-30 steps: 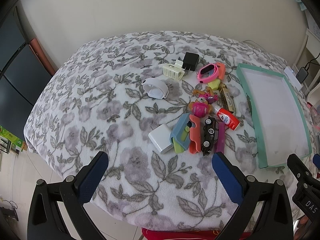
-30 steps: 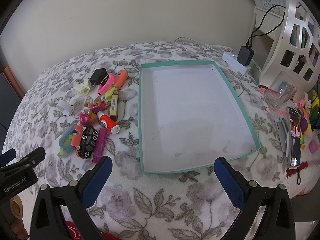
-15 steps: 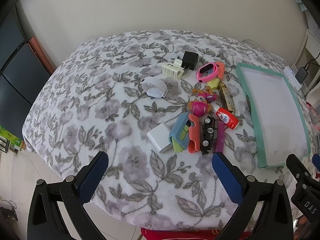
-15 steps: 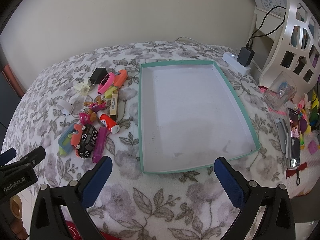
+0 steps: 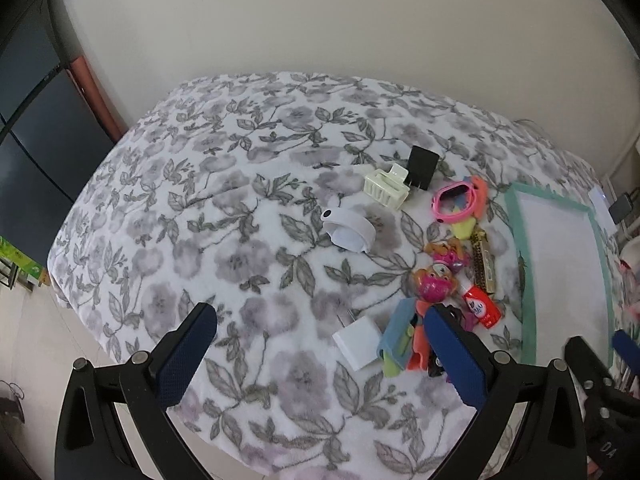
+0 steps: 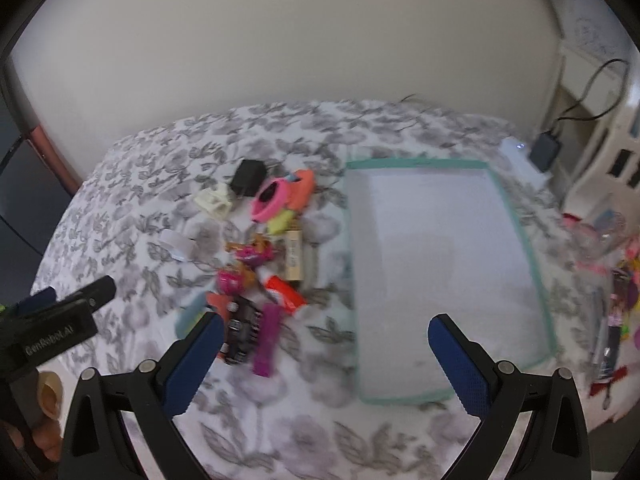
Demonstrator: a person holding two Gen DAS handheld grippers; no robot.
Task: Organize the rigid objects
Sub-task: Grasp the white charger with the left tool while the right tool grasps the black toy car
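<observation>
A pile of small rigid items lies on the floral blanket: a white tape roll [image 5: 350,231], cream clip [image 5: 386,189], black charger [image 5: 422,165], pink watch [image 5: 456,198], white block [image 5: 359,343], red glue tube [image 5: 482,307] and toy car [image 6: 242,328]. A teal-rimmed white tray [image 6: 436,260] sits to their right, with nothing in it. My left gripper [image 5: 320,344] is open above the blanket's near edge, left of the pile. My right gripper [image 6: 322,346] is open, low over the blanket between the pile and the tray. The right wrist view is blurred.
A wall runs behind the bed. Dark furniture [image 5: 36,128] stands at the left. At the right are a power strip with a black plug [image 6: 544,150], a white shelf, a phone [image 6: 614,320] and a clear cup [image 6: 600,236]. The blanket's left half is bare.
Both grippers have moved left and forward: the pile has slid right in the left view, and in the right view the pile now sits ahead of the left finger. Both stay open.
</observation>
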